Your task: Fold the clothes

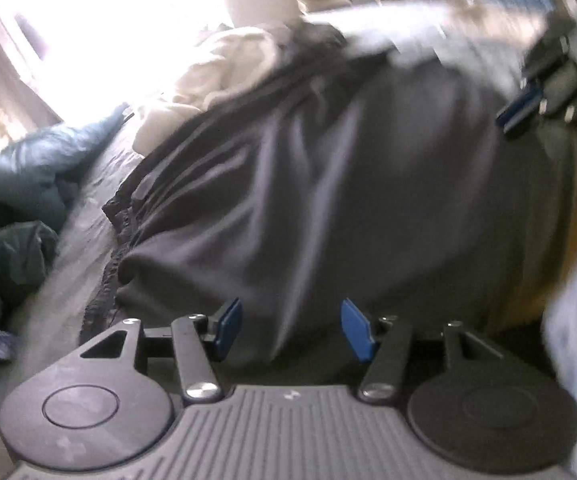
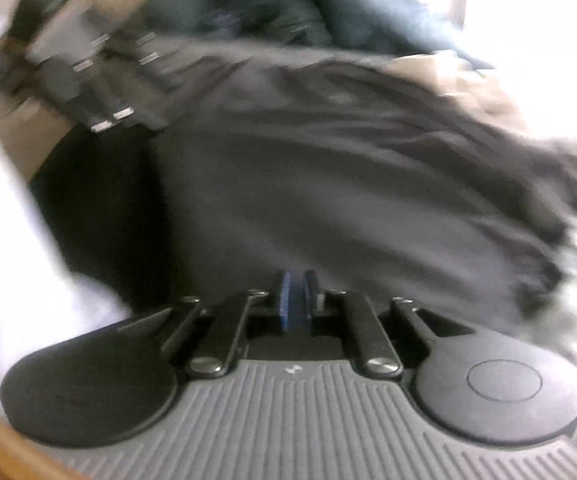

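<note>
dark grey, soft fabric is filling both views: the garment [image 1: 328, 184] is lying spread over the pale bed surface [image 1: 84, 220], running from 6 o'clock up toward 12 in the left wrist view, with a cream cloth [image 1: 224, 68] bunched at 11 o'clock and a teal jacket [image 1: 20, 184] heaped at 9. both frames are blurring.

we are reading the left gripper [image 1: 292, 330] as open, blue pads standing apart, nothing pinched between them, grey cloth lying just beyond. we are reading the right gripper [image 2: 299, 302] as nearly closed, pads almost meeting; whether a thin edge of cloth is sitting between them we cannot tell.

both grippers are angling downward over the near hem. each is showing in the other's view: the right at 2 o'clock, the left at 10 o'clock.

judgement: we are regripping for a fold. we are recommending pinching matching corners of one single layer, keeping both hands level, and carrying the edge straight across so that no diagonal creases form.
</note>
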A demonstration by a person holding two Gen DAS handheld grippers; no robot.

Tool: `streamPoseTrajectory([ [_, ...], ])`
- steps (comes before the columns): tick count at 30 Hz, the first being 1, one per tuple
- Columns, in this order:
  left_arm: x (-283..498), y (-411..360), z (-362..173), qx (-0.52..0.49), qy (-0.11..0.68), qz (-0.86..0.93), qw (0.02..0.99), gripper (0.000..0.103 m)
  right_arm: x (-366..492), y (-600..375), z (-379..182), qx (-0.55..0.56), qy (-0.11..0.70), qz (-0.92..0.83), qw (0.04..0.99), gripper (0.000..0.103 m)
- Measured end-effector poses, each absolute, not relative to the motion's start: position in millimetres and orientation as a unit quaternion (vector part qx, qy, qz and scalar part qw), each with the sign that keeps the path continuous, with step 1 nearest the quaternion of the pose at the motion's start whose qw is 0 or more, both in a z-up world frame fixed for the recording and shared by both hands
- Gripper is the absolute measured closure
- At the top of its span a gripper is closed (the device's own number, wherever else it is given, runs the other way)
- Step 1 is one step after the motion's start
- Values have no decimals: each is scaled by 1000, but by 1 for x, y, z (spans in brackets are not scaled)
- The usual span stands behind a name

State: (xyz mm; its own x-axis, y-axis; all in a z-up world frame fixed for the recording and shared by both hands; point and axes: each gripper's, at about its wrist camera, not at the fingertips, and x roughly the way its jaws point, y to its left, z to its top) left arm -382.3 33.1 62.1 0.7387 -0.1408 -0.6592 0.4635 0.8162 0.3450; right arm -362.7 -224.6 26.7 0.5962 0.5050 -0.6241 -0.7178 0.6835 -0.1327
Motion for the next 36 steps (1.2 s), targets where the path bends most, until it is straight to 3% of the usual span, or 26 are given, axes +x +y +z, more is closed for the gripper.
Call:
streamPoseTrajectory([
  [2, -367, 27, 63, 217, 316, -175, 907, 46, -344, -242, 28, -148, 285, 272, 907, 51],
  [9, -339, 12, 40, 208, 325, -185, 904, 46, -298, -311, 2, 169, 357, 209, 895, 36],
  [12, -338, 15, 35, 193, 332, -188, 904, 46, -290, -317, -8, 242, 364, 204, 876, 37],
  [13, -337, 16, 34, 191, 333, -186, 905, 46, -288, -315, -8, 245, 366, 198, 876, 52],
  [14, -336, 17, 35, 188, 332, -184, 906, 46, -287, -311, -8, 233, 369, 185, 881, 77],
  [15, -336, 19, 35, 184, 332, -181, 907, 46, -288, -308, -6, 209, 375, 167, 888, 90],
  [16, -335, 20, 36, 181, 331, -179, 909, 46, -289, -304, -4, 185, 380, 149, 894, 98],
  [17, -334, 21, 37, 176, 331, -176, 910, 46, -290, -301, -2, 163, 385, 133, 899, 99],
  [25, -331, 23, 34, 172, 339, -176, 908, 46, -307, -298, 2, 85, 376, 116, 915, 102],
  [27, -333, 21, 33, 169, 337, -183, 908, 46, -308, -305, 5, 104, 376, 117, 913, 97],
  [29, -336, 19, 32, 162, 336, -194, 907, 46, -309, -313, 10, 129, 370, 113, 913, 83],
  [33, -340, 8, 29, 171, 332, -209, 904, 46, -326, -306, 21, 94, 354, 145, 919, 81],
  [36, -339, 0, 27, 170, 331, -227, 900, 46, -335, -288, 10, 56, 391, 196, 897, 77],
])
